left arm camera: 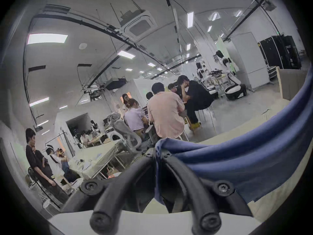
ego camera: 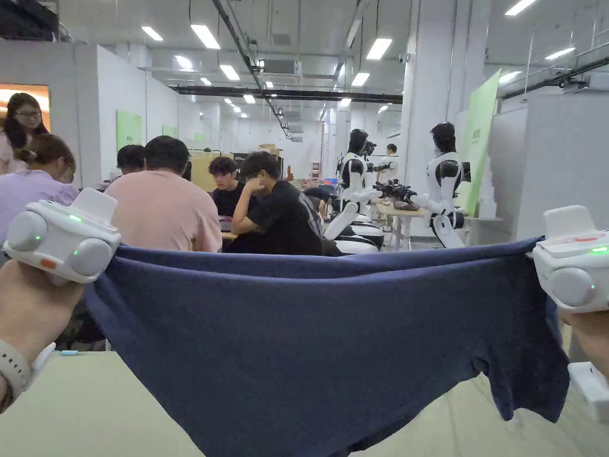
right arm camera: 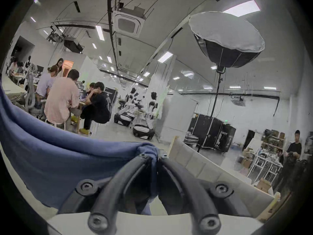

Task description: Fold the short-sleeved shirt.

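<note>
The navy short-sleeved shirt (ego camera: 309, 345) hangs in the air above the pale desk (ego camera: 77, 410), stretched wide between the two grippers — its top edge runs nearly level from one to the other, sagging a little in the middle. In the left gripper view, the left gripper (left arm camera: 156, 154) has its jaws pressed together on a bunched corner of the cloth, which streams off to the right in long folds. In the right gripper view, the right gripper (right arm camera: 155, 154) pinches the opposite corner the same way, the fabric trailing off to the left. From the head view, one sleeve (ego camera: 529, 387) dangles at the lower right (its hem hanging clear of the desk), while the shirt's lower part drops out of frame at the bottom. Behind the shirt — well apart from it — several people (ego camera: 163, 202) sit around a table, and two white humanoid robots (ego camera: 443, 184) stand farther back.
</note>
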